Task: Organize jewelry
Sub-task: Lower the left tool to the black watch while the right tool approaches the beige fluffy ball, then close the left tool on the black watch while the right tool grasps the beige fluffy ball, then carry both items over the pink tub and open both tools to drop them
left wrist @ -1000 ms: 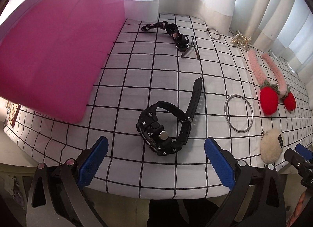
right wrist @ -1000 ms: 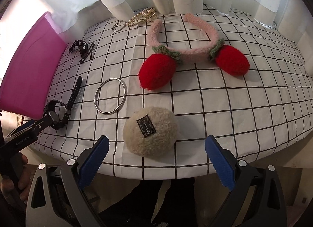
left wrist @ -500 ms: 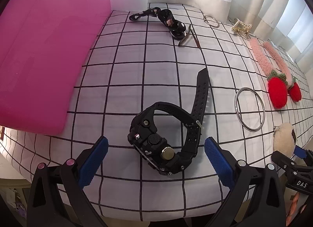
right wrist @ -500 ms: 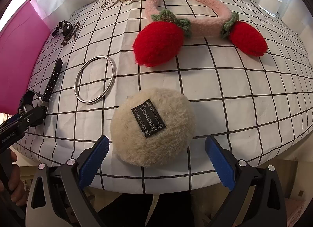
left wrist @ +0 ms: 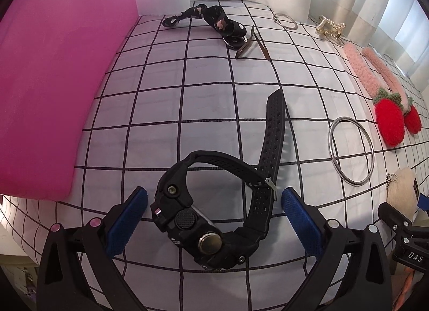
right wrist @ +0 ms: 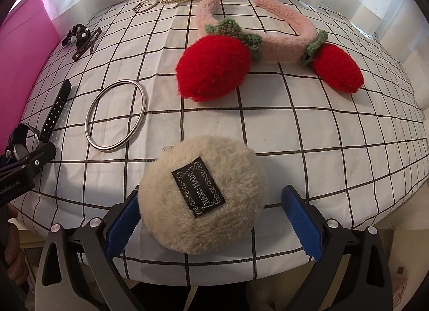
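Left tongs [left wrist: 214,213] straddling watch [left wrist: 211,220], far strap (partly hidden), right tongs [right wrist: 211,217] cut off.

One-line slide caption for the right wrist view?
Open right hand-held gripper straddles a beige plush pouch on the grid-patterned cloth.

Your left hand-held gripper [left wrist: 213,217] is spread wide, held low; your right hand-held gripper [right wrist: 211,221] likewise wide, level.

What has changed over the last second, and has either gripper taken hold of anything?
Both grippers moved in. The left gripper now straddles the black watch; the right gripper now straddles the fluffy pouch. Both are open, nothing grasped. The silver bangle and strawberry headband lie as before.
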`<state>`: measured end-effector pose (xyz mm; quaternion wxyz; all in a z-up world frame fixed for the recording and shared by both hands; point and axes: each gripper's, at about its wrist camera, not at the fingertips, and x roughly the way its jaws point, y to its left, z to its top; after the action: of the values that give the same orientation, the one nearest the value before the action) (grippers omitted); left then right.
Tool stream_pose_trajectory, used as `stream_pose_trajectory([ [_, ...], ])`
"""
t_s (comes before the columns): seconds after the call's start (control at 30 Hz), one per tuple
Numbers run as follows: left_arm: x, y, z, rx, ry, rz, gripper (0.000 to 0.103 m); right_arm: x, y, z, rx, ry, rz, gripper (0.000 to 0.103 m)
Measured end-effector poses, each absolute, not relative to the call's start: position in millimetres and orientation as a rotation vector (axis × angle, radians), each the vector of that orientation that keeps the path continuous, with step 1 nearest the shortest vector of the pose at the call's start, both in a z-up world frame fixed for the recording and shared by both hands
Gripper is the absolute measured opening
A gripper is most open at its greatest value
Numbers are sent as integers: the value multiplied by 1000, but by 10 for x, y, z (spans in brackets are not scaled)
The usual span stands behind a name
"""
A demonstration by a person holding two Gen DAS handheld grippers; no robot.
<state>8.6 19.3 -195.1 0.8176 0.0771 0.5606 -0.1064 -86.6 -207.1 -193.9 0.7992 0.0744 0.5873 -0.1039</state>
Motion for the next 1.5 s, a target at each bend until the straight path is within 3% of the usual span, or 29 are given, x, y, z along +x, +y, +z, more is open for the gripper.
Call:
stream_pose_trajectory([
  [0.17, 131, 171, -1976, 161, 1199, -228, 96, -803, -2016, -1954, 155, 1277, -209, 94],
  [0.3, 63, 162, -1922, 171, 1182, -250, 74, -772, -1997, -1939, 157, 1278, -177, 91],
  [0.4, 58, 147, -1914, 165, 1184, -250, 71, -799, -2012, -1874, 160, 1249, -163, 67],
  [0.53, 73, 182, -1908, 138, 1191, -254, 70, -803, -2058, -1834, 198, 1236, -118, 60],
  [1.23, -13, 281, -1027, -52, 1022, -290, 69, -654, -2171, -975, 197, 1034, -3, 60],
  [1.5, -9, 422, -330, -125, 894, -270, 69, -435, -2017, -409, 153, 917, 95, 60],
])
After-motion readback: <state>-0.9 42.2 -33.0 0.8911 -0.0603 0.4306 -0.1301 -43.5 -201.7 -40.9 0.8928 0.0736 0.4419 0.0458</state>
